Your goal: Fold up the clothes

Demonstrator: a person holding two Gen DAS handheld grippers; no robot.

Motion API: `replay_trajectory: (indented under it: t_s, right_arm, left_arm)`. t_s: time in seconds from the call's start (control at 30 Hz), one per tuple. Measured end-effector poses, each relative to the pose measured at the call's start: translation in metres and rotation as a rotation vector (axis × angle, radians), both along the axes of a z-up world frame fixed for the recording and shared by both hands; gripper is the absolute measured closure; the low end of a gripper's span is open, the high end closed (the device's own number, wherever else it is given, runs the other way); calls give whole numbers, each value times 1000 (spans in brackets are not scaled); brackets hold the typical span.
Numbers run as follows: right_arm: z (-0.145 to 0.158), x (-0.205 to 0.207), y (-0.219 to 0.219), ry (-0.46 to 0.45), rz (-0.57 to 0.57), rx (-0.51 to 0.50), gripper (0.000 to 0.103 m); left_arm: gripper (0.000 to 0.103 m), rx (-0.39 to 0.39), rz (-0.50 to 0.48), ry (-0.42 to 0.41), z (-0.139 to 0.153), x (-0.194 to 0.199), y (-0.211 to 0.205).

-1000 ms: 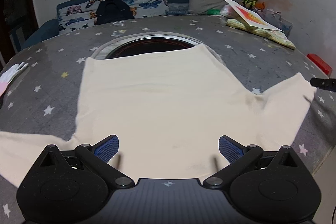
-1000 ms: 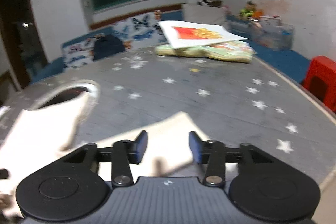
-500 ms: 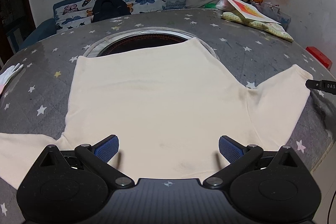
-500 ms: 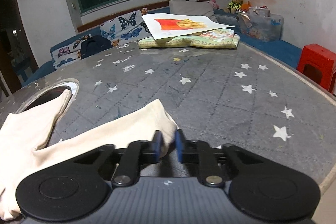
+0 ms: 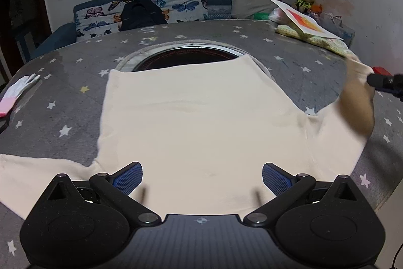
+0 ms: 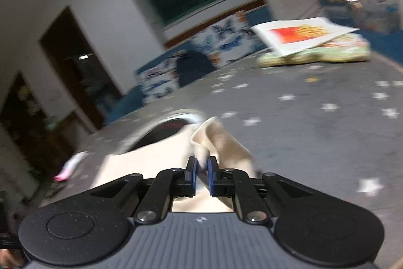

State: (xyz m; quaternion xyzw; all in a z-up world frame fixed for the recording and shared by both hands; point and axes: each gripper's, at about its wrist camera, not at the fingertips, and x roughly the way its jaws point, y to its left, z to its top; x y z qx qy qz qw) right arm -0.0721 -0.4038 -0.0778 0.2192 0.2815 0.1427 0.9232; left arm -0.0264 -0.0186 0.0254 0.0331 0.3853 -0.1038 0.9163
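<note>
One cream shirt (image 5: 201, 117) lies spread flat on the grey, star-printed table (image 5: 63, 102), its hem partly covering a round dark opening (image 5: 186, 58) in the tabletop; the cloth is plain and mostly smooth, with one sleeve (image 5: 32, 170) flat at the left and the other sleeve (image 5: 352, 105) lifted off the table at the right, blurred; the left gripper (image 5: 201, 175) hovers over the near edge of the shirt with its jaws wide apart and nothing between them; the right gripper (image 6: 201, 172) has its jaws narrowed onto the raised sleeve's end, which bunches up above the blue pads (image 6: 192, 174); only the left view shows the whole shirt, both sleeves and a white glove (image 5: 20, 90) far left; only the right view, which is blurred, shows the pinch itself up close, plus a dark doorway (image 6: 75, 67); both show a printed sheet (image 6: 299, 34) resting on a patterned cushion (image 6: 327, 52) at the table's far side.
</note>
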Motion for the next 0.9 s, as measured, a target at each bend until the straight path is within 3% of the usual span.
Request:
replay_trajectory:
  t_s: [0.27,0.9]
  right_arm:
    - [24,17,73,2,243,86,97]
    - [29,29,200,36,485,117,97]
  left_arm:
    - [0,-26,52,-18,3,-5,27]
    - [0,-106,159,-25,0,-19,87]
